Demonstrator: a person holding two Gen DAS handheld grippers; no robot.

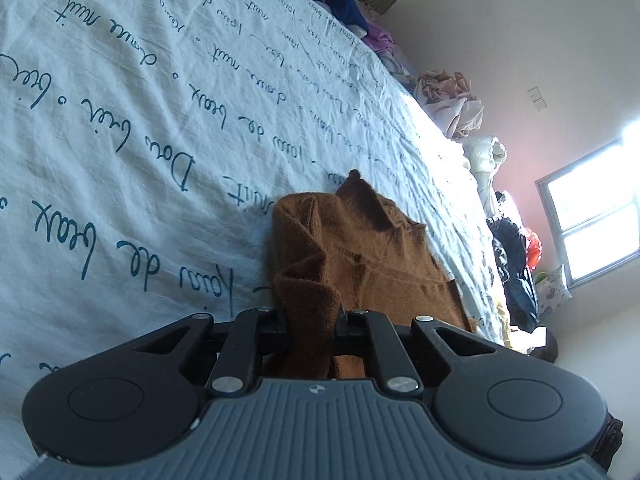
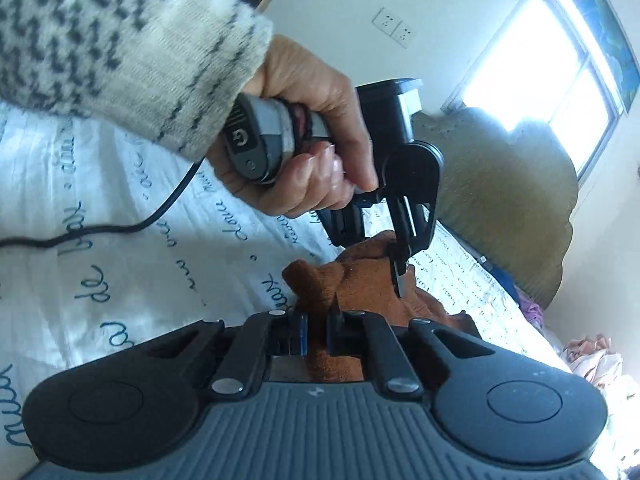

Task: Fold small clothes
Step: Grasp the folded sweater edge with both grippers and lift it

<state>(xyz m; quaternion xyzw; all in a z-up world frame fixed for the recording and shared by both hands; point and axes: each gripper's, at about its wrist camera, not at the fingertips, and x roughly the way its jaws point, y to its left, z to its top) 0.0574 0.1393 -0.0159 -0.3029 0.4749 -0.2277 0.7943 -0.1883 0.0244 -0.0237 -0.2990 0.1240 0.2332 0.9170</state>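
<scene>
A small brown knit garment (image 1: 360, 256) lies bunched on the white bed sheet (image 1: 140, 120) with blue handwriting print. My left gripper (image 1: 312, 320) is shut on a thick fold of the brown garment at its near edge. In the right wrist view, my right gripper (image 2: 318, 320) is shut on another bunch of the same brown garment (image 2: 360, 276). The left gripper (image 2: 398, 276) also shows there, held by a hand in a knit sleeve, its fingers pinching the garment just beyond my right one.
A row of crumpled clothes (image 1: 452, 100) lies along the bed's far edge, with dark items (image 1: 512, 272) further along. An olive cushion (image 2: 504, 184) rests at the bed's head. A black cable (image 2: 120, 228) trails across the sheet. A window (image 2: 540, 60) lights the room.
</scene>
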